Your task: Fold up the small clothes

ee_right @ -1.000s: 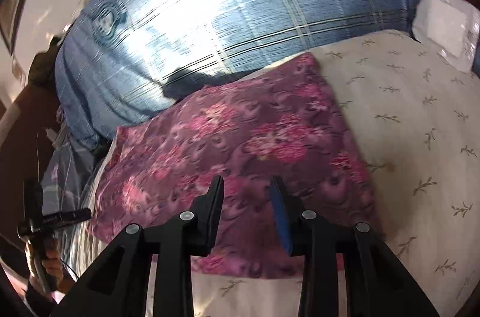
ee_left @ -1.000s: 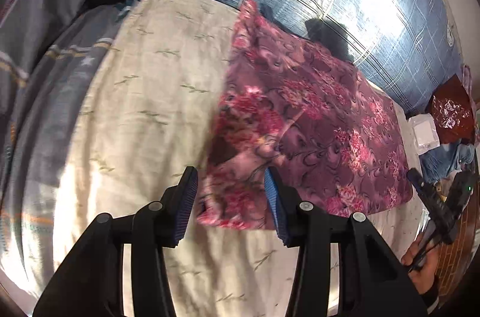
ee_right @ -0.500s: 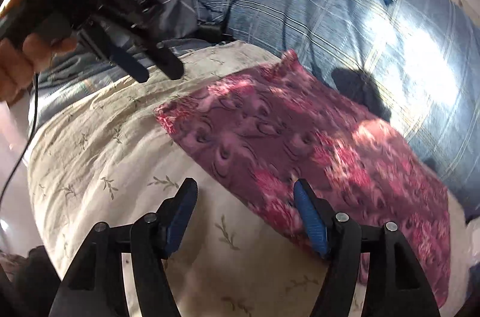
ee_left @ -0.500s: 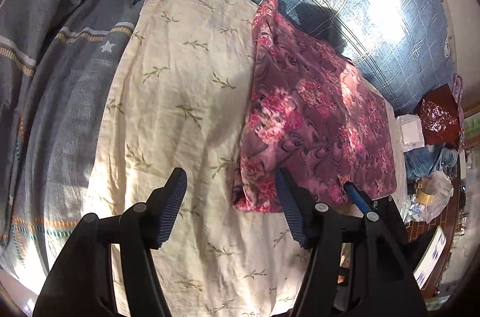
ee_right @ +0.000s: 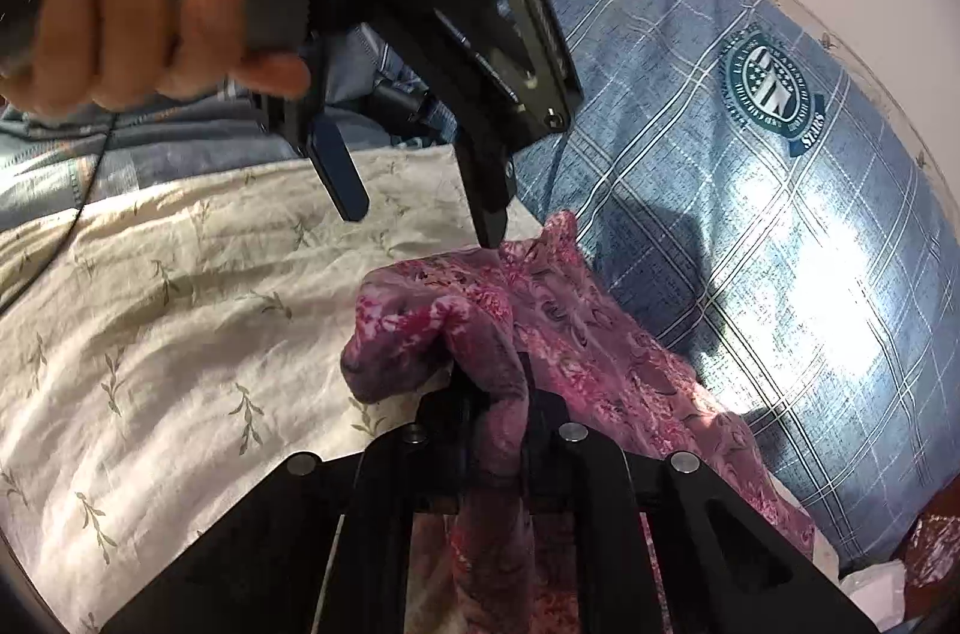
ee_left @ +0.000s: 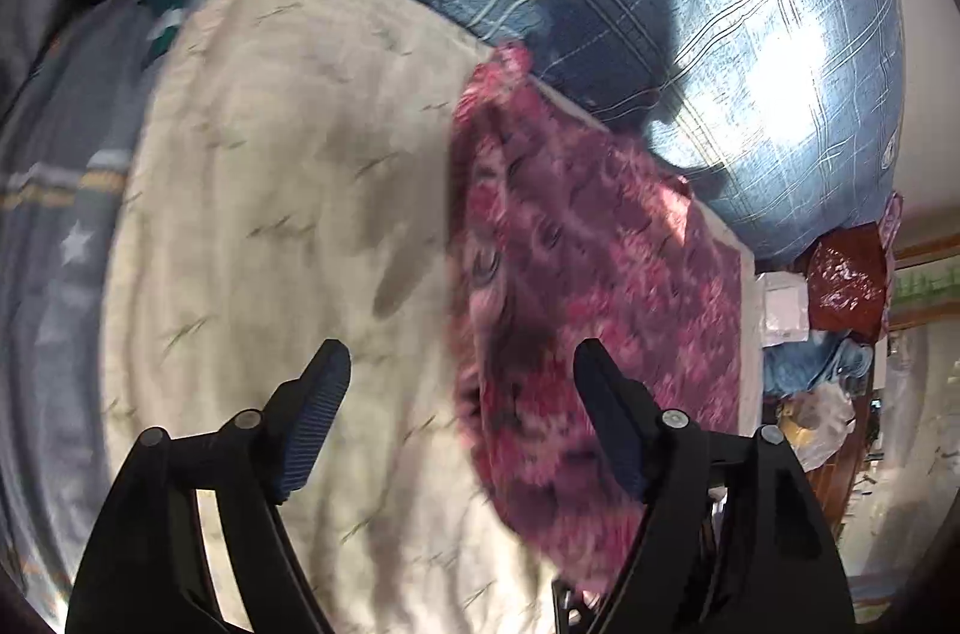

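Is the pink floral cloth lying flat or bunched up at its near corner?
Bunched up: the right gripper is shut on a corner of the pink floral cloth, which rises in a crumpled ridge; the rest lies on the cream sheet.

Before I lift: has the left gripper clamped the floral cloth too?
No: the left gripper hangs open above the floral cloth, nothing between its fingers; only the right gripper pinches it.

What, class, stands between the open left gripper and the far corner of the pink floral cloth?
Nothing visible does. The left gripper, jaws opening and empty, hangs just over the floral cloth near its far corner, with only air and bare cream sheet beneath. The right gripper is shut on the near edge.
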